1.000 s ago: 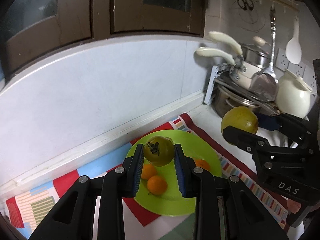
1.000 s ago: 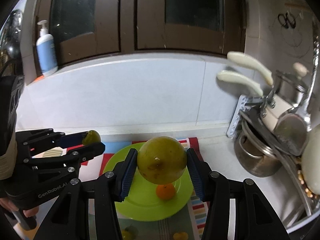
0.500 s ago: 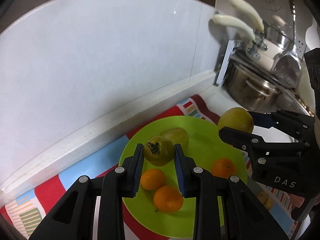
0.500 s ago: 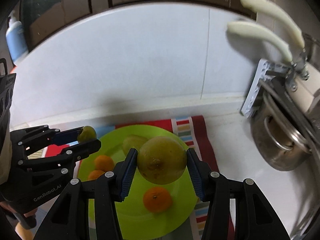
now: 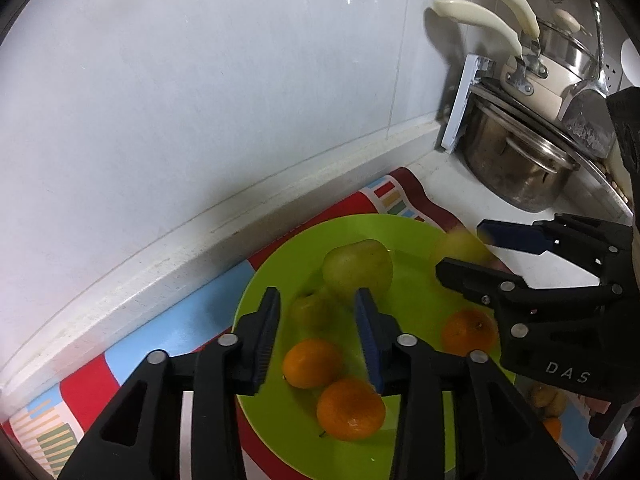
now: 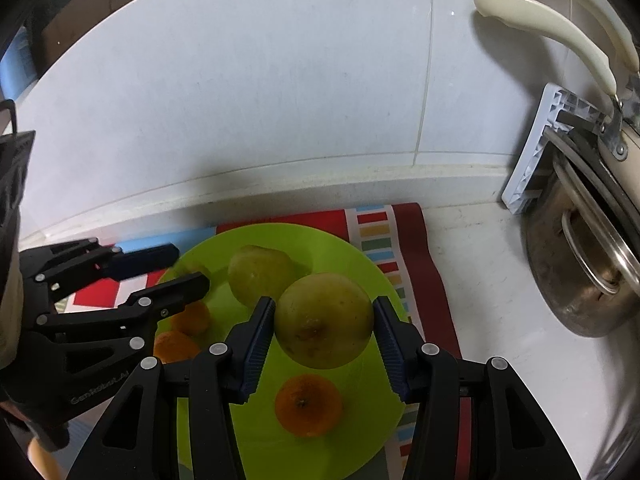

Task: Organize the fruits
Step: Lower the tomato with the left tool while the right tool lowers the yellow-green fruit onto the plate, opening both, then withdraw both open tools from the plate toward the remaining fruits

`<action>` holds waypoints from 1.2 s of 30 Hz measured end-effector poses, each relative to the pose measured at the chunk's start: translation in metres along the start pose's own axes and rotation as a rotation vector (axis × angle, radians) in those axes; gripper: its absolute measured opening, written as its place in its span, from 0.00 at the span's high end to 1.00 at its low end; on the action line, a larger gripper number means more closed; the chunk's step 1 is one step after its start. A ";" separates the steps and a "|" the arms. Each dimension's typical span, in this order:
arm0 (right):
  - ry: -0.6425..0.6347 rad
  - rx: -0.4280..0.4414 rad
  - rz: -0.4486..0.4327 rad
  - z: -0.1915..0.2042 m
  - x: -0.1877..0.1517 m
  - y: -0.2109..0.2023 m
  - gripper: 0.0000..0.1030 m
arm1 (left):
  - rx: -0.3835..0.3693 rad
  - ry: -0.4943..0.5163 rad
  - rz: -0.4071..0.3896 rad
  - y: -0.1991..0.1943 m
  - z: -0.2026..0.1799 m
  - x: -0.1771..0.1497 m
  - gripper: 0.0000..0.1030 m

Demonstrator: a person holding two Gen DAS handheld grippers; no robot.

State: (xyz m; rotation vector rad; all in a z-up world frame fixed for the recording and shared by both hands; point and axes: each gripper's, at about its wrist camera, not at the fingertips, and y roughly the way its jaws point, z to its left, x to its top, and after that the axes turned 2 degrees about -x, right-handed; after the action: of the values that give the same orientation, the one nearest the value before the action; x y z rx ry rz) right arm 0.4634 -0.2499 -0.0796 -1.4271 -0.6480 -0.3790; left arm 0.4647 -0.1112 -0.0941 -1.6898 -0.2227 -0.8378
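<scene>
A lime-green plate (image 5: 412, 236) lies on a striped mat. On it rest a green fruit (image 5: 358, 268) and three oranges (image 5: 312, 364). My left gripper (image 5: 316, 300) hovers low over the plate's left side, its jaws opening. A small green fruit (image 5: 310, 312), blurred, sits loose between them with a gap to each pad. My right gripper (image 6: 323, 302) is shut on a large yellow-green fruit (image 6: 324, 320), held just above the plate (image 6: 360, 256) over an orange (image 6: 308, 404). The left gripper (image 6: 190, 266) shows at the left of the right wrist view.
The striped mat (image 5: 396, 192) runs along a white tiled wall (image 5: 240, 100). Stacked steel pots (image 5: 516, 160) with cream handles stand on the counter to the right. A few loose fruits (image 5: 544, 396) lie on the mat beyond the plate's right edge.
Both grippers have come down closer to the plate. The left jaws have parted and the small green fruit has slipped out of their grip. The right gripper still holds its fruit.
</scene>
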 end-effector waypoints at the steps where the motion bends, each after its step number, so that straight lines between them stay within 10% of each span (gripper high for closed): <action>1: 0.000 -0.005 -0.009 0.000 0.000 -0.002 0.49 | 0.007 0.000 -0.002 -0.003 0.000 0.000 0.62; 36: 0.065 -0.161 -0.327 0.022 -0.090 -0.197 0.34 | 0.041 -0.003 -0.276 -0.187 -0.046 -0.062 0.20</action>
State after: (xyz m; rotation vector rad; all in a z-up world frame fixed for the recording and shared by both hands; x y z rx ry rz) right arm 0.2704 -0.2649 0.0198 -1.4553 -0.8150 -0.7455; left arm 0.2969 -0.0791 0.0139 -1.6443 -0.4808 -1.0268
